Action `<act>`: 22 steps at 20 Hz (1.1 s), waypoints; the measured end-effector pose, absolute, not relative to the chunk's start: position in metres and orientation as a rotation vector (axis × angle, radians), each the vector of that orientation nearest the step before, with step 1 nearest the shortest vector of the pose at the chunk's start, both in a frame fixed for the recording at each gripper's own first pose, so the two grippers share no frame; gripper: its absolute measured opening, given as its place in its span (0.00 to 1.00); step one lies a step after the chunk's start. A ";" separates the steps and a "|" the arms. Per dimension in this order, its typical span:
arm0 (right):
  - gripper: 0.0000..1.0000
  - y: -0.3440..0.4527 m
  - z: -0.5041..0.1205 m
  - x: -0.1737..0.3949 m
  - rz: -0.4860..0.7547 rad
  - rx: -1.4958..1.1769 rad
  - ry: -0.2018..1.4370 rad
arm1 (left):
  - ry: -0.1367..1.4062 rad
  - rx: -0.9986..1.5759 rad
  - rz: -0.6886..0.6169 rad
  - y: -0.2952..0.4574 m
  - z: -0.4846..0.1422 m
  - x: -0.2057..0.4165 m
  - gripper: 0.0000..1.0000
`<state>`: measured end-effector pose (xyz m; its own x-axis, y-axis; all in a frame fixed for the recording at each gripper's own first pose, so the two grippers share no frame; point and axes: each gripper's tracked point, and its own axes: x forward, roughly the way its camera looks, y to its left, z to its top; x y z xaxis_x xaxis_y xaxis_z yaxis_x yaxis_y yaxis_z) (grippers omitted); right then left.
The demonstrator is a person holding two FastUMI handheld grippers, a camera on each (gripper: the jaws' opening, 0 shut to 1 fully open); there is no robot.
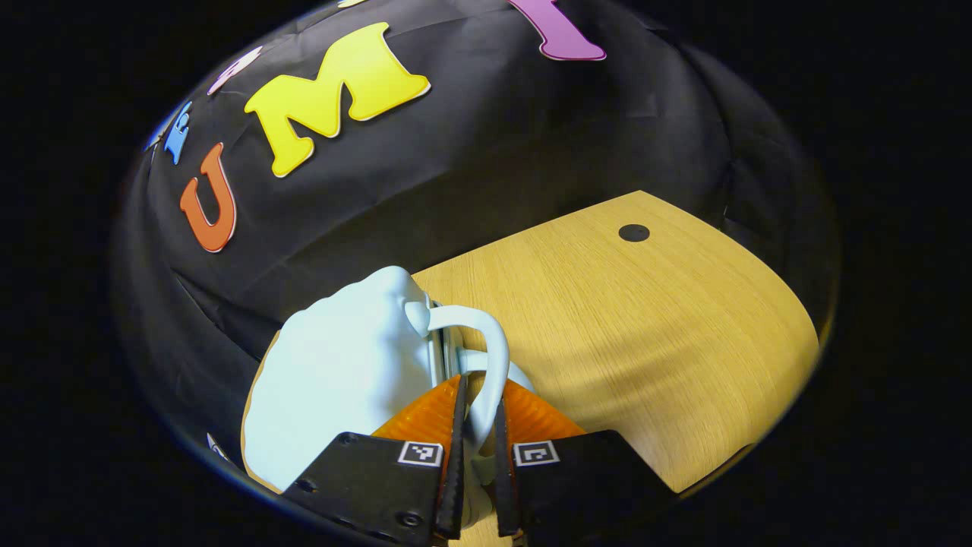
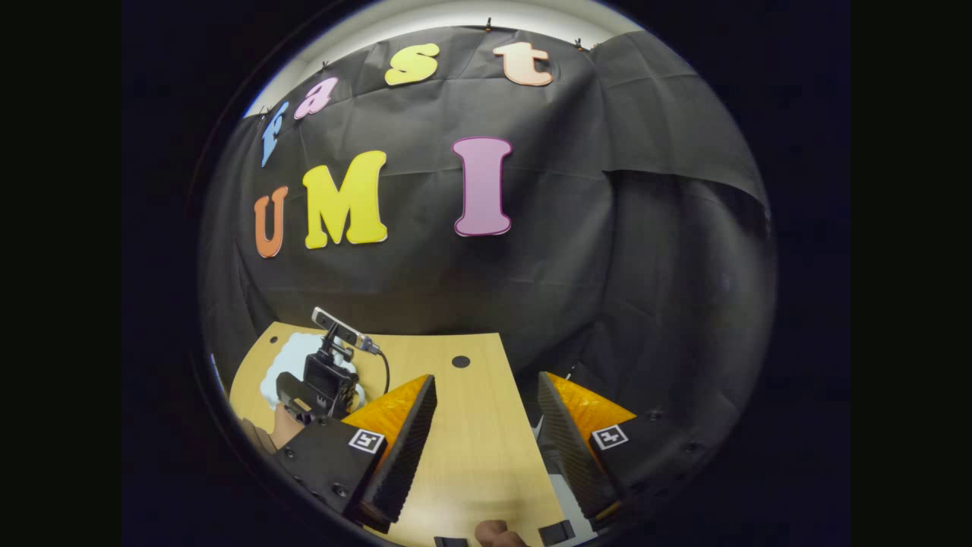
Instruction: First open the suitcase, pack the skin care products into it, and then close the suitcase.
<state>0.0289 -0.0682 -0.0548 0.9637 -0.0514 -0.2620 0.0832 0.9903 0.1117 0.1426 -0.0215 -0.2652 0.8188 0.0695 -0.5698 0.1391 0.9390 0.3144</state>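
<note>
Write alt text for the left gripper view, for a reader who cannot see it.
The left hand-held gripper is shut on the curved handle of a pale blue suitcase, one finger on each side of it. The suitcase lies closed on a light wooden table, which has a small dark round spot near its far edge, with black cloth behind.

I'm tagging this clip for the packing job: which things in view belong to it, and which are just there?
Part of the job:
- pale blue suitcase
- suitcase handle, pinched by the left gripper
- right gripper, open above the table

Just there:
- wooden table
- black round dot on the table
</note>
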 end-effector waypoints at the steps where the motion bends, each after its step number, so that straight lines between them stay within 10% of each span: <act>1: 0.81 -0.064 -0.050 0.029 -0.072 0.126 0.257 | 0.617 0.325 -0.052 -0.022 -0.263 0.140 0.22; 8: 0.81 -0.021 -0.019 0.032 -0.082 0.137 0.203 | 0.582 0.112 -0.156 -0.022 -0.224 0.110 0.60; 9: 0.79 -0.013 -0.014 0.032 -0.080 0.134 0.192 | 0.560 0.108 -0.154 -0.015 -0.211 0.104 0.80; 22: 0.81 0.127 0.025 0.024 0.021 0.052 0.091 | 0.160 0.015 0.018 0.156 0.009 0.022 0.90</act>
<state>0.0236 0.1272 0.0246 0.9957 0.0232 -0.0902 -0.0185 0.9985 0.0524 0.0221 0.1563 0.0092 0.9871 0.0188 -0.1593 -0.0164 0.9997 0.0167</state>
